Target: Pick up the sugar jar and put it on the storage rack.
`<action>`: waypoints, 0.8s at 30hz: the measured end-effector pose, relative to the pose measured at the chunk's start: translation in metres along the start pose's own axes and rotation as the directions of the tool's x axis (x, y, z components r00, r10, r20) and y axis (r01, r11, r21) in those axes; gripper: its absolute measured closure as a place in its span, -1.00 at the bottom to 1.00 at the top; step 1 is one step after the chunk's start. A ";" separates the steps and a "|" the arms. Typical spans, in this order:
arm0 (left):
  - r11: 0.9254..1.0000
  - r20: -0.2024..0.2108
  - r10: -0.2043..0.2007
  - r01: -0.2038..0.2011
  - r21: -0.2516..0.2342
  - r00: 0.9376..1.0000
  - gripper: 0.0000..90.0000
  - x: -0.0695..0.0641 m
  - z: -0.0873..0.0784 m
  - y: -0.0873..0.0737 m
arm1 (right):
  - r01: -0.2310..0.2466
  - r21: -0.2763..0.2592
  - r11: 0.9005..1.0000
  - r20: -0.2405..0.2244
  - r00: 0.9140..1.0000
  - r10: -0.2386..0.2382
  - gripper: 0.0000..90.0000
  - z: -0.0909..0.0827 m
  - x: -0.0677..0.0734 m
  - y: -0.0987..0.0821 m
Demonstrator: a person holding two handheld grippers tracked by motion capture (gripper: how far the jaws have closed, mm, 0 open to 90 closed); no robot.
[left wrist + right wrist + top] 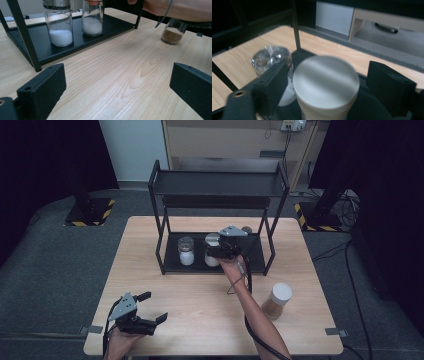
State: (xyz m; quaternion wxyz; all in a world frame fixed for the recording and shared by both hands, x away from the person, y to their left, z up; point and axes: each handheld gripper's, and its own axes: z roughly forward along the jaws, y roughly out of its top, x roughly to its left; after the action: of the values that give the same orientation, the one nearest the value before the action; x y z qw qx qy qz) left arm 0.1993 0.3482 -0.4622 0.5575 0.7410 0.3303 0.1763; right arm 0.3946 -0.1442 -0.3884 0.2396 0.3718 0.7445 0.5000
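On the lower tier of the black two-tier shelf (252, 257) stands a white-lidded jar (211, 240) of white powder. My right gripper (215, 252) reaches down around it. In the right gripper view the white-lidded jar (325, 80) sits between the jaws of my right gripper (329, 75), and a gap shows on the right side, so the gripper is open. A clear-lidded jar (186, 251) of white powder stands just left of it. My left gripper (154, 307) hovers open and empty over the table's front left.
A brown-powder jar (278, 301) with a white lid stands on the table at the right, beside the right forearm. Another small jar (246, 229) sits at the back right of the shelf's lower tier. The shelf's upright posts (23, 37) frame the jars.
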 end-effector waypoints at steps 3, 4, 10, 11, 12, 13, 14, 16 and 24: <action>1.000 0.000 -0.001 0.001 -0.003 1.000 -1.00 0.000 0.000 0.000 | 0.011 -0.009 1.000 -0.008 1.000 -0.011 -0.73 -0.007 0.002 0.006; 1.000 0.000 -0.001 0.001 -0.004 1.000 -1.00 0.000 0.000 0.000 | 0.014 -0.010 1.000 -0.012 1.000 -0.015 -0.75 -0.009 0.002 0.009; 1.000 0.002 0.002 -0.002 0.000 1.000 -1.00 0.000 0.000 0.000 | 0.046 -0.022 0.999 -0.045 0.998 -0.047 -0.80 -0.030 0.009 0.025; 1.000 0.002 0.002 -0.002 0.000 1.000 -1.00 0.000 0.000 0.000 | 0.048 -0.027 0.998 -0.051 0.997 -0.049 -0.81 -0.035 0.011 0.027; 1.000 0.002 0.001 -0.001 0.001 1.000 -1.00 0.000 0.000 0.000 | 0.053 -0.032 0.998 -0.058 0.997 -0.055 -0.81 -0.039 0.012 0.030; 1.000 0.003 0.001 -0.001 0.001 1.000 -1.00 -0.001 0.000 0.000 | 0.056 -0.039 0.998 -0.064 0.996 -0.058 -0.81 -0.044 0.013 0.031; 1.000 0.002 0.002 -0.002 0.000 1.000 -1.00 -0.001 0.000 0.000 | 0.063 -0.041 0.997 -0.068 0.996 -0.066 -0.82 -0.048 0.015 0.034; 1.000 0.003 0.003 -0.003 -0.001 1.000 -1.00 -0.001 0.000 0.000 | 0.068 -0.041 0.997 -0.091 0.993 -0.072 -0.84 -0.055 0.014 0.039; 1.000 0.007 0.002 -0.002 -0.008 1.000 -1.00 -0.001 0.000 0.000 | 0.084 -0.044 0.996 -0.131 0.987 -0.089 -0.85 -0.082 0.011 0.053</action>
State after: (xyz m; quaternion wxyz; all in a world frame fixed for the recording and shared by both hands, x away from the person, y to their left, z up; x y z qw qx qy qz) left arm 0.1986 0.3479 -0.4625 0.5615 0.7394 0.3272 0.1757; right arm 0.3448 -0.1696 -0.3082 0.2182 0.3005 0.7643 0.5271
